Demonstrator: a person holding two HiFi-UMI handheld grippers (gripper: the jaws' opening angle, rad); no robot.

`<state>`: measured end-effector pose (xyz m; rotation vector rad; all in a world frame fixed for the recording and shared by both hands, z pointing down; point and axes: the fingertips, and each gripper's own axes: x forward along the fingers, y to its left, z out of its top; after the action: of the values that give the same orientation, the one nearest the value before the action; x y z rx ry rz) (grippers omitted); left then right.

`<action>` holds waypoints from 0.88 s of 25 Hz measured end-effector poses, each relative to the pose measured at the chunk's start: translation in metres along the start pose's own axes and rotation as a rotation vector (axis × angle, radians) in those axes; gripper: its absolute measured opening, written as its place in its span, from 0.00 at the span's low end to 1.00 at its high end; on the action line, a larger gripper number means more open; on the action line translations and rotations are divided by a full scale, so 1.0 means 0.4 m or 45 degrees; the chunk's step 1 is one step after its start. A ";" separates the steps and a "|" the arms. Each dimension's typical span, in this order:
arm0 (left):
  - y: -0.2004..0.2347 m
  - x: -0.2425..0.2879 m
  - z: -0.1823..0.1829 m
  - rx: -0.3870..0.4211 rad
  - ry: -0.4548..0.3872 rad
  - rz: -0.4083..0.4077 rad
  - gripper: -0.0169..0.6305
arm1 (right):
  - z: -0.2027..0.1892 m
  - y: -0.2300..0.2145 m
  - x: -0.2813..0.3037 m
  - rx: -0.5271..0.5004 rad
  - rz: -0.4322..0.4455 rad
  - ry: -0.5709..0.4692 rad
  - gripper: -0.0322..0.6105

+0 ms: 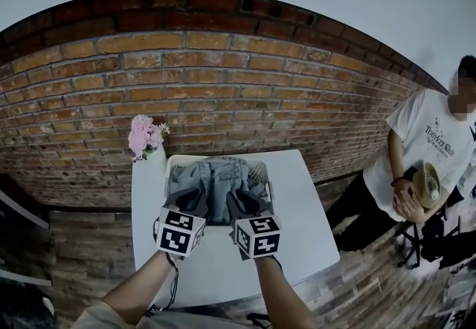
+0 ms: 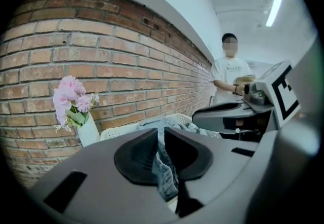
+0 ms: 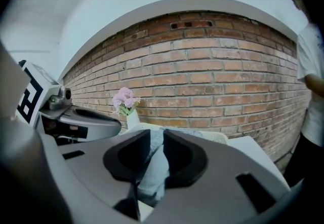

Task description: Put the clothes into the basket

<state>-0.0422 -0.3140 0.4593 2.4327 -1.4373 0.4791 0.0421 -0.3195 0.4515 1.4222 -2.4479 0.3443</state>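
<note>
**Denim pinched by both grippers at the basket's near rim**

The left gripper (image 2: pixel 160 136) and the right gripper (image 3: pixel 156 139) are each seen with jaws nearly together, clamped on a fold of the denim garment (image 1: pixel 216 179). The bulk of it is heaped in the white basket (image 1: pixel 169 170) just ahead of the tips, and only its near edge is held up.

The step is probably best done with both holds carried forward level and together. The fabric should be released only once it is past the near rim.

A vase of pink flowers (image 1: pixel 143 138) stands ahead and left of the left gripper, beside the basket, so leftward swing is limited. The brick wall (image 1: pixel 223 82) closes the space behind. Bare table (image 1: pixel 301 216) lies right of the right gripper, and a person (image 1: pixel 424 156) stands well apart beyond it.
</note>
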 end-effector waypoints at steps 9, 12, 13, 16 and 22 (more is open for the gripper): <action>-0.084 -0.107 0.061 0.099 -0.160 -0.025 0.04 | 0.065 0.074 -0.112 -0.078 -0.034 -0.168 0.06; -0.116 -0.160 0.077 0.112 -0.194 -0.035 0.04 | 0.082 0.108 -0.165 -0.106 -0.041 -0.217 0.06; -0.125 -0.177 0.082 0.124 -0.203 -0.034 0.04 | 0.086 0.118 -0.181 -0.108 -0.046 -0.231 0.06; -0.148 -0.226 0.093 0.160 -0.234 -0.024 0.04 | 0.097 0.146 -0.229 -0.137 -0.065 -0.267 0.06; -0.190 -0.311 0.110 0.202 -0.297 -0.026 0.04 | 0.105 0.194 -0.306 -0.161 -0.078 -0.316 0.06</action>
<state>-0.0253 -0.1974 0.3628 2.7022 -1.5146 0.3240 0.0266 -0.1979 0.3633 1.5626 -2.5567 -0.0026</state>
